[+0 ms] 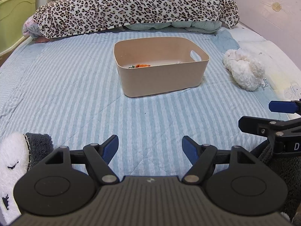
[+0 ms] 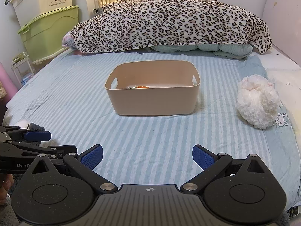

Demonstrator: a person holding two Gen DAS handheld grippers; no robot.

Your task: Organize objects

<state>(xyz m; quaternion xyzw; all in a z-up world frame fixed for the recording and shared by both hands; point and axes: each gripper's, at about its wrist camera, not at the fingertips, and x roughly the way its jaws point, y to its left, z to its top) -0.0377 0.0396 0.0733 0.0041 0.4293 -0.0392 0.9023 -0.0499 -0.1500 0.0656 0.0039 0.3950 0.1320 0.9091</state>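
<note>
Fluffy white toy (image 2: pixel 256 101) lies on the bed, right of the beige bin (image 2: pixel 152 89), well apart from it. Left tongs (image 1: pixel 150 146) and right tongs (image 2: pixel 147 157) both spread, pinching nothing. Risk: soft pile may slip a shallow pinch and drop short of the bin.

Bin (image 1: pixel 161 79) contents mostly hidden behind near wall; orange item (image 1: pixel 143 65) and green scrap (image 1: pixel 131 67) barely show, identity unclear. Grey-white plush (image 1: pixel 17 162) cut by left edge. Bedding under leopard blanket (image 2: pixel 169 18) largely covered.
</note>
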